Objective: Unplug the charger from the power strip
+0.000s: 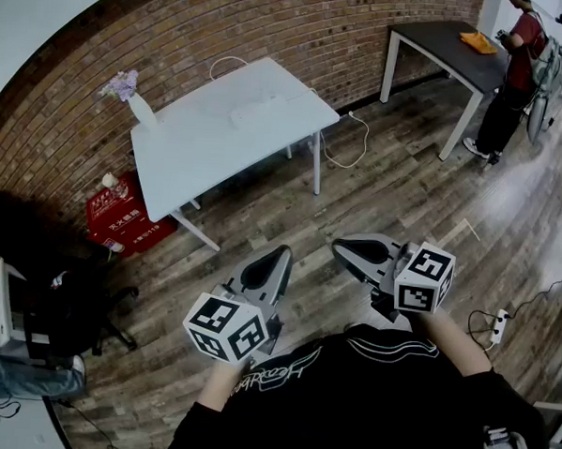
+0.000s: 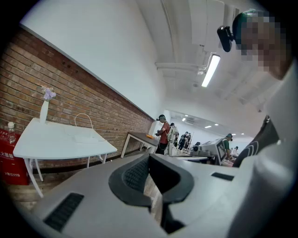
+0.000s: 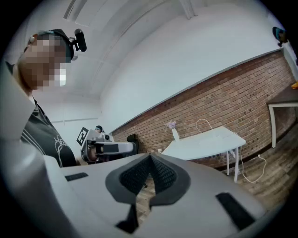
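Observation:
A white table (image 1: 210, 149) stands a few steps ahead against the brick wall. On it lies a white power strip (image 1: 259, 110) with a white cable (image 1: 351, 143) that loops at the wall and hangs to the floor; a charger cannot be made out at this distance. My left gripper (image 1: 281, 255) and right gripper (image 1: 340, 249) are held close to my body, far from the table, both shut with nothing in them. The left gripper view shows the left gripper (image 2: 149, 158) with its jaws together and the table (image 2: 56, 142) off to the left. In the right gripper view the right gripper (image 3: 150, 158) points towards the table (image 3: 205, 142).
A vase of purple flowers (image 1: 135, 99) stands on the table's left corner, with a red box (image 1: 122, 211) on the floor beside it. A dark table (image 1: 450, 45) and people (image 1: 519, 72) are at the far right. Another power strip (image 1: 498, 326) lies on the floor at my right, and a black chair (image 1: 61, 301) is at the left.

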### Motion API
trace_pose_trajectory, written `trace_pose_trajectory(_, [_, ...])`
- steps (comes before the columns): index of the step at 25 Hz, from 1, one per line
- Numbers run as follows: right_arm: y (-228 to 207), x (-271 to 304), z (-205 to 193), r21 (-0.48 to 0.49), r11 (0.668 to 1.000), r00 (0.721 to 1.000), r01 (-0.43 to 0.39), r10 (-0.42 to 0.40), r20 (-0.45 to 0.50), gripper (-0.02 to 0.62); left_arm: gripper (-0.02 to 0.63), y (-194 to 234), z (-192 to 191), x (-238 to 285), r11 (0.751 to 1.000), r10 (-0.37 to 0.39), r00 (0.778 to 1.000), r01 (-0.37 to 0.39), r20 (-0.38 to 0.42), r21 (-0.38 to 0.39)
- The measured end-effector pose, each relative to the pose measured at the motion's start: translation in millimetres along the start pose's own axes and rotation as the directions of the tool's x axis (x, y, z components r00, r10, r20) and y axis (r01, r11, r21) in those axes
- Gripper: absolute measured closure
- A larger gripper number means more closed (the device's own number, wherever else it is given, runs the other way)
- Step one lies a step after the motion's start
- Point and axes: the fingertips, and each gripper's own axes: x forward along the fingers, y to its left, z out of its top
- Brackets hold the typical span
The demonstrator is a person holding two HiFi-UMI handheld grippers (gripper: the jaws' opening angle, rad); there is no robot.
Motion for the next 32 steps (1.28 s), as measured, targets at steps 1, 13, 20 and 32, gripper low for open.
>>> trace_pose_trajectory(1, [0.6, -0.7, -0.4, 0.003, 1.0, 1.0, -0.001, 0.001, 0.0, 0.598, 0.602, -0.9, -0.2, -0.5, 1.0, 0.0, 1.0, 0.0, -0.002, -0.002])
trace_pose_trajectory(13, [3.7, 6.2, -4.8, 0.006, 1.0, 1.0, -0.003, 0.003, -0.004, 0.598, 0.601, 3.0, -5.7, -6.3, 1.0, -0.003, 1.0, 0.003, -0.008, -0.013])
trace_pose_trajectory(20, [10.5, 12.7, 2.5, -0.021, 1.0, 1.0, -0.006, 0.006, -0.008, 0.598, 0.603, 5.5, 3.1, -13.6, 1.0, -0.01, 1.0, 0.01, 0.016, -0.009])
trace_pose_trajectory(32, [9.0, 21.5, 5.4, -0.024, 1.0, 1.0, -0.014, 0.014, -0.016, 0.597, 0.601, 15.3, 6.3, -13.4, 1.0, 0.004, 1.0, -0.004, 0.02, -0.021])
